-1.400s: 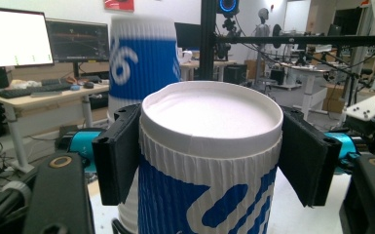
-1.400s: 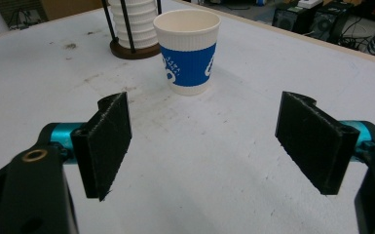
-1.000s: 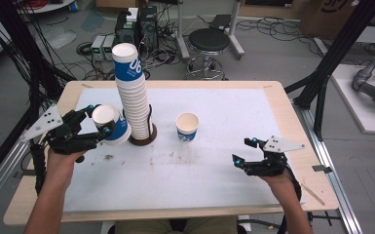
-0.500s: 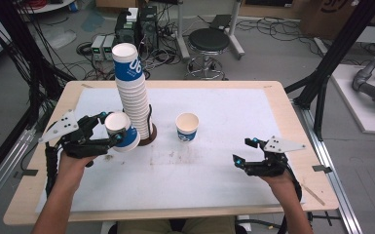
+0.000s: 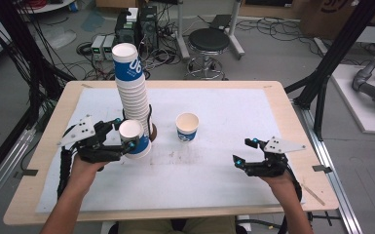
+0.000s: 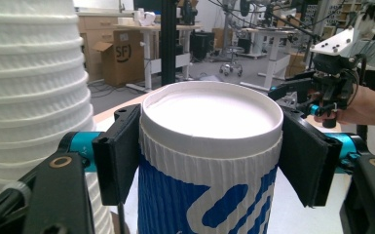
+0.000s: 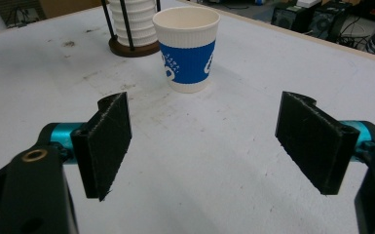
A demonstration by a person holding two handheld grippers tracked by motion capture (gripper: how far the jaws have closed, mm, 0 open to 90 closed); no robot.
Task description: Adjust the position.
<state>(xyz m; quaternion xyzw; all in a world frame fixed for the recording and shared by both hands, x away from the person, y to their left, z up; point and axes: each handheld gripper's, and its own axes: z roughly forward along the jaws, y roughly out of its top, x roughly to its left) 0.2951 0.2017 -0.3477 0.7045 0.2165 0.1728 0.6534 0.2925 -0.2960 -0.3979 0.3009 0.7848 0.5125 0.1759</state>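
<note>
High view: ribbed white paper cup with blue print, clamped upright near its rim by the left claw, sits at 6 o'clock of the tall cup stack, just beside it. Left forearm enters from 7 o'clock. Second cup stands at 3 o'clock of the stack on the white-covered counter. Right claw, at 4 o'clock, is spread and empty, flat black pads apart.
</note>
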